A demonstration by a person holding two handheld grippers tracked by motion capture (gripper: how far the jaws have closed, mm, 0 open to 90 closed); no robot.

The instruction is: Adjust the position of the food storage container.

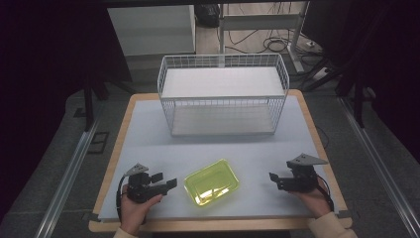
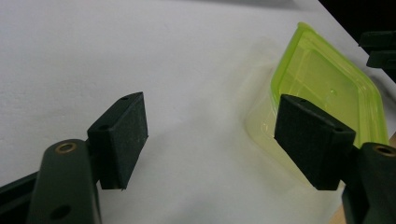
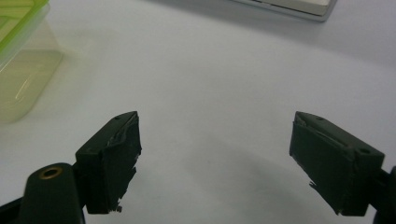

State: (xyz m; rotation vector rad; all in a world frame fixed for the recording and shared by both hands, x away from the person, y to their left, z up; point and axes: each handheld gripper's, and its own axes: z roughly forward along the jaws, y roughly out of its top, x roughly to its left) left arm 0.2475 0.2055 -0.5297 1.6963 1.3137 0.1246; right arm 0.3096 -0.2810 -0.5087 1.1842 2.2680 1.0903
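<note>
A translucent yellow-green plastic container [image 1: 211,182] lies on the white table near the front edge, between both hands. My left gripper [image 1: 164,180] rests on the table just left of it, open, its jaws pointing toward the container. From the left gripper view the container [image 2: 327,88] lies ahead and right, partly behind the right jaw, and the gripper [image 2: 210,140] holds nothing. My right gripper [image 1: 273,179] sits to the container's right, open and apart from it. The right gripper view has the gripper [image 3: 215,158] over bare table, with the container [image 3: 21,60] at the far left.
A white wire basket [image 1: 223,94] stands at the back middle of the table, its edge [image 3: 289,7] visible at the top of the right gripper view. The wooden table rim [image 1: 317,134] frames the white surface. Cables and table legs lie on the floor beyond.
</note>
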